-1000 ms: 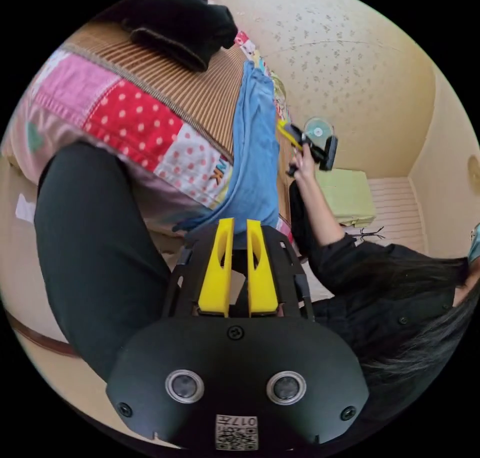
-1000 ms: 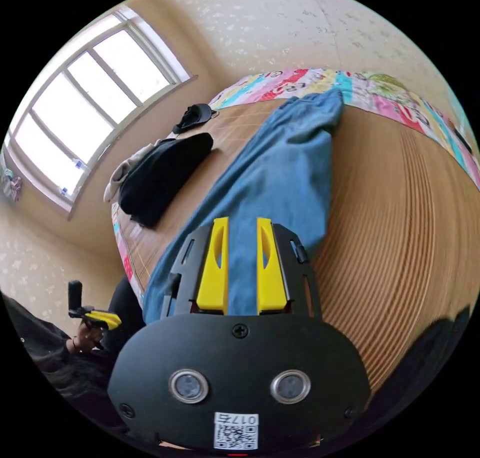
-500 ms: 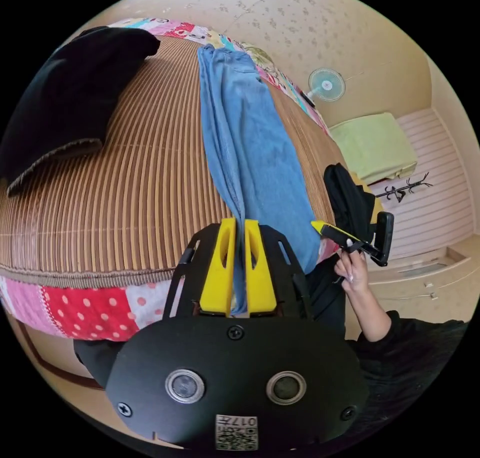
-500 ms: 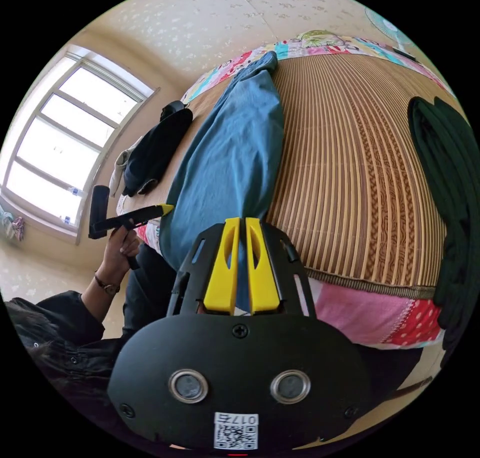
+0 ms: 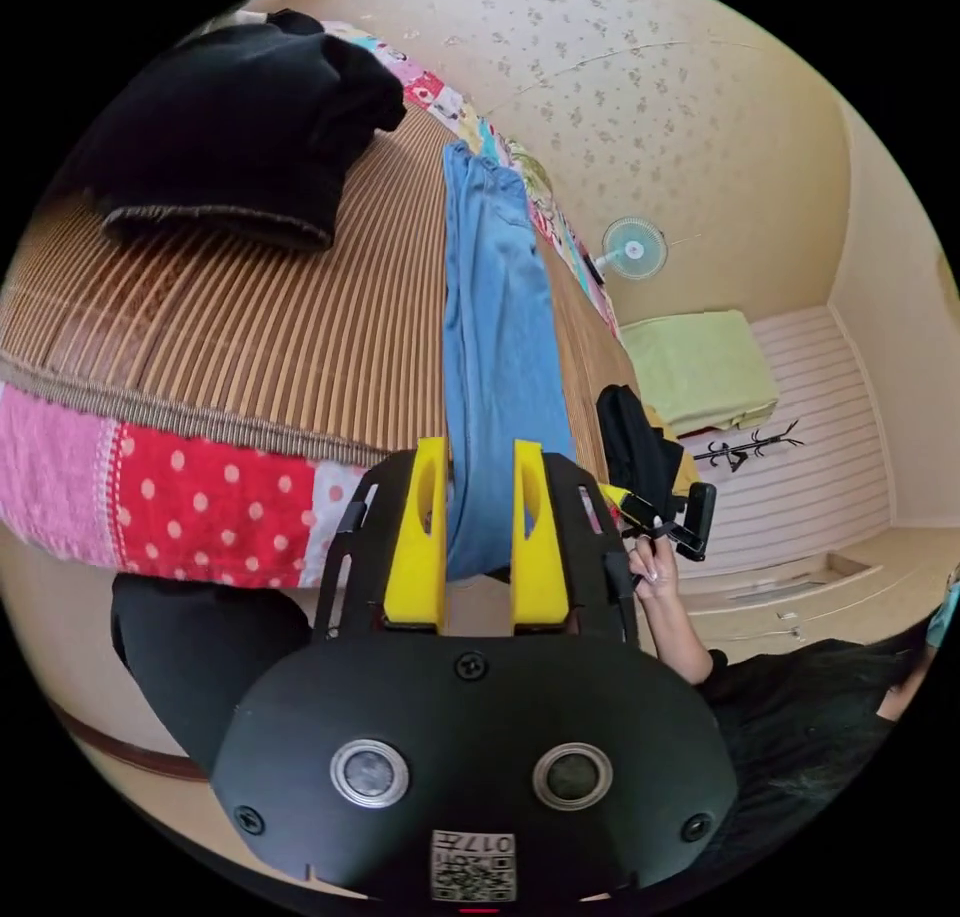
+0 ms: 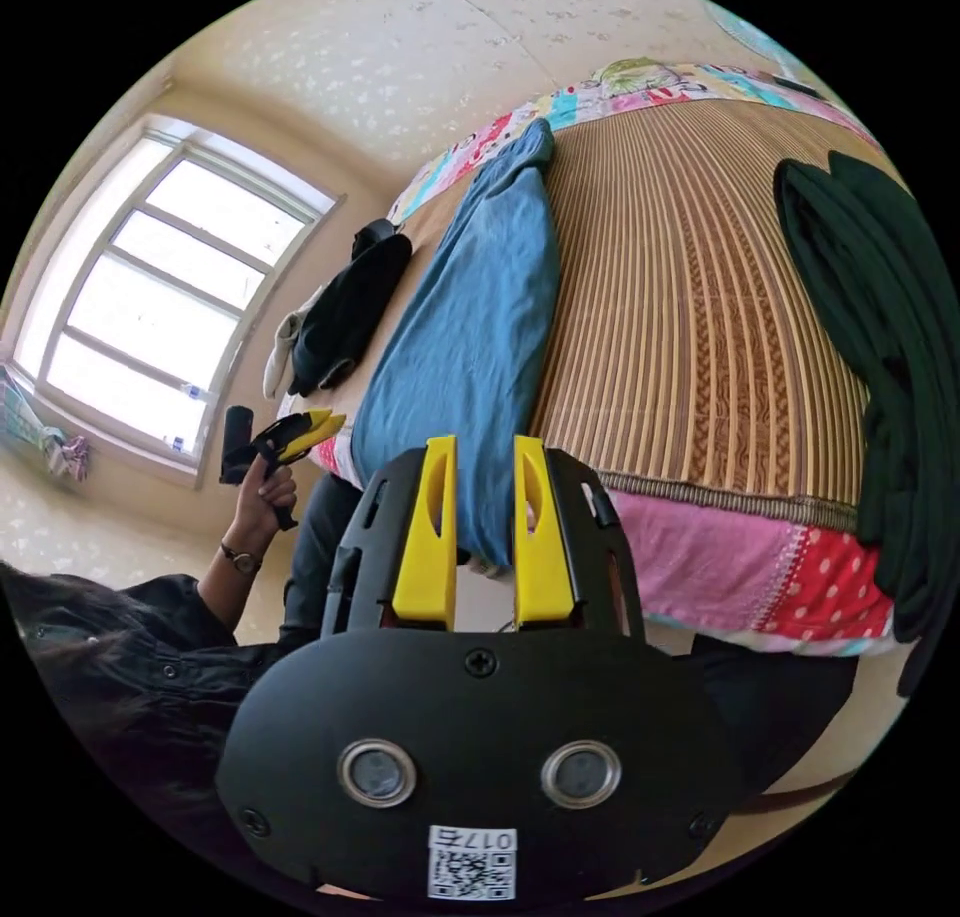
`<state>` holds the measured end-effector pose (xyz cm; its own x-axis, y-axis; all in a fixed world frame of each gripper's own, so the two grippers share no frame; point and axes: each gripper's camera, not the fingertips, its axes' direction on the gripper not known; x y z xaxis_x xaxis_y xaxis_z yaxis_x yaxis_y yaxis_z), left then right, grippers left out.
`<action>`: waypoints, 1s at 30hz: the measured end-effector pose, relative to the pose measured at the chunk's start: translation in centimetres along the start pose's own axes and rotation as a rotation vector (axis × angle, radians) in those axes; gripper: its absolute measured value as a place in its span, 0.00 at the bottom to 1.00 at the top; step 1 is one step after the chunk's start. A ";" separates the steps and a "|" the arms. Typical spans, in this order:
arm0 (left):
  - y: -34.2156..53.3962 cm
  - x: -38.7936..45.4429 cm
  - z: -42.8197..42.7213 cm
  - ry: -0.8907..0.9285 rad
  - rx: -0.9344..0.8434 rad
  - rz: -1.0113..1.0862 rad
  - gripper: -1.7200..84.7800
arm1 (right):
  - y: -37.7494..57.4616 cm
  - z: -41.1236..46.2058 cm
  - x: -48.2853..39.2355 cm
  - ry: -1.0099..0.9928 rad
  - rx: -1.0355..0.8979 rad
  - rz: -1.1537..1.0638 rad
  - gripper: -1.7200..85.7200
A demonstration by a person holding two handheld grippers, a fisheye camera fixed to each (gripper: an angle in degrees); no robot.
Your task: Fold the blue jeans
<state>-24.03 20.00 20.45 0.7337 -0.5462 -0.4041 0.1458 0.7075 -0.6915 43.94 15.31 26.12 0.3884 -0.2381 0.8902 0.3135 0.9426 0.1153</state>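
Overhead, dotted wallpaper (image 5: 650, 107); blue jeans (image 5: 495, 357) stretched across striped mat (image 5: 250, 327).

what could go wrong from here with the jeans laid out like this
1. The jeans hang over the bed's front edge, and both the left gripper and right gripper are open, so the loose end may slide down.
2. The jeans lie long and narrow on the ribbed mat; dragging them may bunch the cloth.
3. The black clothes and the dark green garment lie close by and could get caught in a fold.
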 end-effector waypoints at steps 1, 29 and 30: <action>-1.2 0.5 0.6 -0.010 0.005 0.020 0.15 | -1.5 -0.3 0.5 0.000 -0.002 0.011 0.13; 4.1 5.4 5.7 0.273 0.030 0.084 0.02 | -6.6 -9.5 -7.5 -0.498 0.032 -0.125 0.05; 4.3 6.3 4.9 0.282 0.040 0.110 0.02 | -6.7 -10.6 -8.6 -0.505 0.038 -0.156 0.05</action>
<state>-15.54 21.81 17.88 0.5345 -0.5645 -0.6290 0.1060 0.7832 -0.6127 47.71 8.59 13.06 -0.1294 -0.2427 0.9614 0.2986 0.9150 0.2712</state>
